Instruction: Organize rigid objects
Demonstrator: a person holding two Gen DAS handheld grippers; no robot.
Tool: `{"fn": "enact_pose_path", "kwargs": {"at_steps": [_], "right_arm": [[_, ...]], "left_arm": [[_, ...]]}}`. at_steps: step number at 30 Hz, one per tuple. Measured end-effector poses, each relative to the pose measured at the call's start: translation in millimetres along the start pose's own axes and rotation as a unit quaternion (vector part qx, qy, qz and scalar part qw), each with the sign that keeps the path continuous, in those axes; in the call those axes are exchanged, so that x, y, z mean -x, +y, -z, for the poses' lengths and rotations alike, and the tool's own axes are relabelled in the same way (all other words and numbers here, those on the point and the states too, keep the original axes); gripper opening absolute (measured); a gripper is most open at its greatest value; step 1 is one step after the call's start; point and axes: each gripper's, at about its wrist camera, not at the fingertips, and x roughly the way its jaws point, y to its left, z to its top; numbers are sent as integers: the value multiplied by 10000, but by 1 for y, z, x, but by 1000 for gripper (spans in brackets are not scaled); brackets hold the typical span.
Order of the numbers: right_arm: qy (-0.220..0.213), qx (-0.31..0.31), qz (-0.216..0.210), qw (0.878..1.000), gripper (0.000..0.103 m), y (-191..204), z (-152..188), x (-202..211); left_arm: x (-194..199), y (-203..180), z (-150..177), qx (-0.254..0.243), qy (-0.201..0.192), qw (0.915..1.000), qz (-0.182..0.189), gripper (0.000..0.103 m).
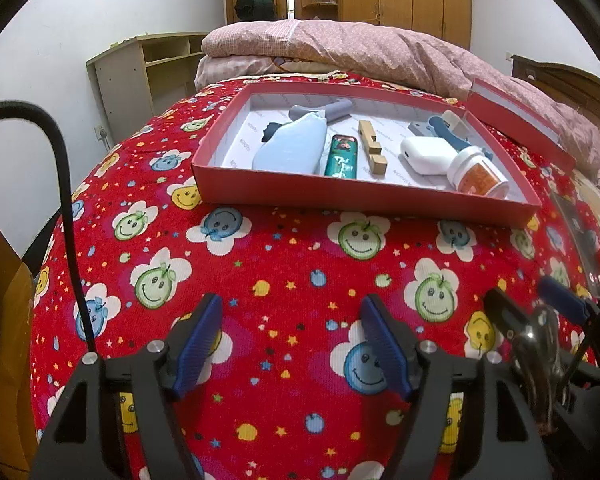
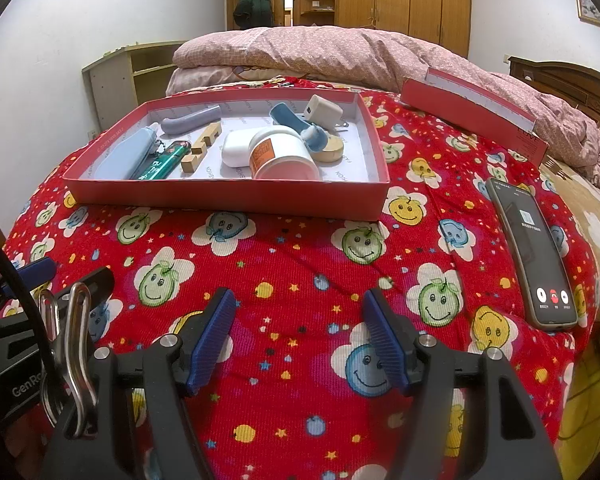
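Nearest to me, my left gripper (image 1: 292, 340) hangs over the red smiley-print blanket (image 1: 284, 264) with its blue pads spread wide and nothing between them; my right gripper (image 2: 300, 336) is just the same, wide apart and empty above the same cloth. Each camera catches the other tool at its edge: the right wrist view shows a metal clip (image 2: 74, 344) hanging off the black frame at lower left. Only my right camera shows the phone (image 2: 534, 256) clearly, lying flat on the blanket to the right with its screen lit; in the left view it is a dark sliver at the far right edge. Further out sits the red shallow box (image 1: 356, 200), and the things are all inside it: the pale blue case (image 1: 290, 148) at left, the green tube (image 1: 342, 156) beside it, the wooden block (image 1: 372, 148), the white case (image 1: 424, 154), and the white jar (image 1: 476, 176) lying on its side. The right view alone reveals a round wooden disc (image 2: 332, 150) behind the jar and a white charger (image 2: 324, 112). Beyond lie the red lid (image 2: 472, 116) and the pink quilt (image 2: 340, 52).
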Motion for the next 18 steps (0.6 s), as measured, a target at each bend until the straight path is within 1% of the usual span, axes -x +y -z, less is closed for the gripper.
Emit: {"fn": "enact_pose_path", "kwargs": {"at_steps": [18], "right_arm": [[0,0,3,10000,69,0,0,0]], "left_arm": [[0,0,0,12,5,10000,-8,77]]}}
